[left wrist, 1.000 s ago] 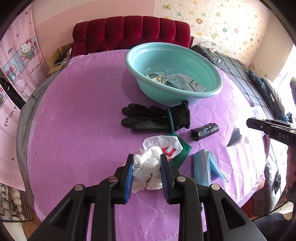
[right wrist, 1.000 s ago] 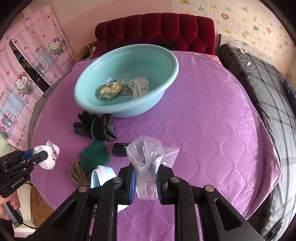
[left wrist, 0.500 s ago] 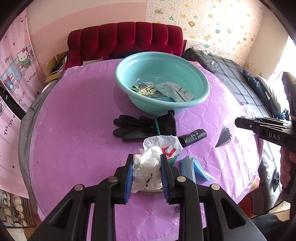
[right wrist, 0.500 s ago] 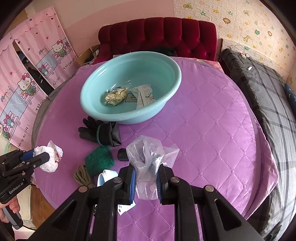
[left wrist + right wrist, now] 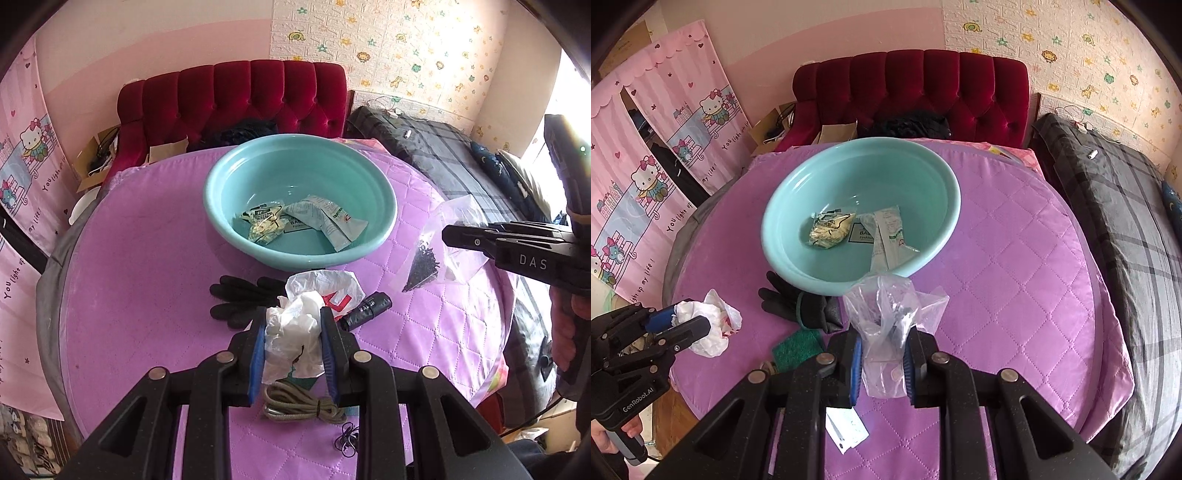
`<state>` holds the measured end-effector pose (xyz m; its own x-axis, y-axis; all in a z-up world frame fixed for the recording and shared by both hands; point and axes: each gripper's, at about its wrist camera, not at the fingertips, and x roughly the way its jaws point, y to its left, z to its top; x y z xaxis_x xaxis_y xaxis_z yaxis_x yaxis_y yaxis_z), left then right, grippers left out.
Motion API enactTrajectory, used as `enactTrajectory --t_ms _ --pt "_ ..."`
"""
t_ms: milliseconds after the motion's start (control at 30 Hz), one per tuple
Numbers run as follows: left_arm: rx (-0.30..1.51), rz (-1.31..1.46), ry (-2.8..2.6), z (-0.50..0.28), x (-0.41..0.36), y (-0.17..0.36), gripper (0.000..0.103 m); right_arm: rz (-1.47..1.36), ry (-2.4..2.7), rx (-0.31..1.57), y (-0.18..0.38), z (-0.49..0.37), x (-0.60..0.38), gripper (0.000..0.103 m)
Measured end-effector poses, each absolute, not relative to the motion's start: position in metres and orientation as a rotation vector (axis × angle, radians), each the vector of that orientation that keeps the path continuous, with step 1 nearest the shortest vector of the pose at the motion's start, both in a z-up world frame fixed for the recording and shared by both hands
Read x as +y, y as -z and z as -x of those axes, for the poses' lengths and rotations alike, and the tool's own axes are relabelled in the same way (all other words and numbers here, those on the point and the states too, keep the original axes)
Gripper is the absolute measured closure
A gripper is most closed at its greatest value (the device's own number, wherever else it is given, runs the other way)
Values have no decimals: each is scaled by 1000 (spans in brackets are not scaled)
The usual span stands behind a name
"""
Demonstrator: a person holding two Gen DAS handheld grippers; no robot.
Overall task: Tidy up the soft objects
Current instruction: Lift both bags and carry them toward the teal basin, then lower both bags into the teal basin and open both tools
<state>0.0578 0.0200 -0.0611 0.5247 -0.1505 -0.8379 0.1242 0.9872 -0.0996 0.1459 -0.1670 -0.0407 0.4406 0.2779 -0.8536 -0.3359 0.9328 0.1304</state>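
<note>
Teal basin, left wrist view: the teal basin [image 5: 300,201] sits upper centre of the frame, straight beyond the left gripper [image 5: 293,345]; packets already lie in its bottom
Left gripper hold: pads clamped on a crumpled white plastic bag [image 5: 297,332], which bulges above the fingertips with red print showing; jaws only narrowly apart around it
Below the bag: black gloves [image 5: 243,301] left of centre, a black roll [image 5: 365,311] just right, a coiled olive cord [image 5: 301,404] at lower centre; all on the purple quilted cover [image 5: 140,280]
Right gripper, same view: enters from the right edge [image 5: 448,236], pinching a clear bag [image 5: 443,243] with dark bits inside, beside the basin's right rim
Teal basin, right wrist view: basin [image 5: 862,212] lies centre frame, directly ahead of the right gripper [image 5: 884,365]; its near rim is just past the bag's top
Right gripper hold: jaws nearly together, squeezed on the clear bag [image 5: 890,325], which stands upright between the pads
Left gripper, same view: at the lower left edge [image 5: 677,325], gripping the white bag [image 5: 711,328], farther from the basin than the right
Judgement: both loads look bound for the basin; the right hand seems nearer, needing mainly a forward carry over the rim
</note>
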Motion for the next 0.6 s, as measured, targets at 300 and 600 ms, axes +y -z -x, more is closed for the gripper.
enactTrajectory --t_ms 300,600 --pt "986 5 188 -87 14 50 74 62 -396 1017 22 -174 -150 85" --pt "975 -13 206 -125 13 46 74 71 -402 1015 17 -210 -130 85"
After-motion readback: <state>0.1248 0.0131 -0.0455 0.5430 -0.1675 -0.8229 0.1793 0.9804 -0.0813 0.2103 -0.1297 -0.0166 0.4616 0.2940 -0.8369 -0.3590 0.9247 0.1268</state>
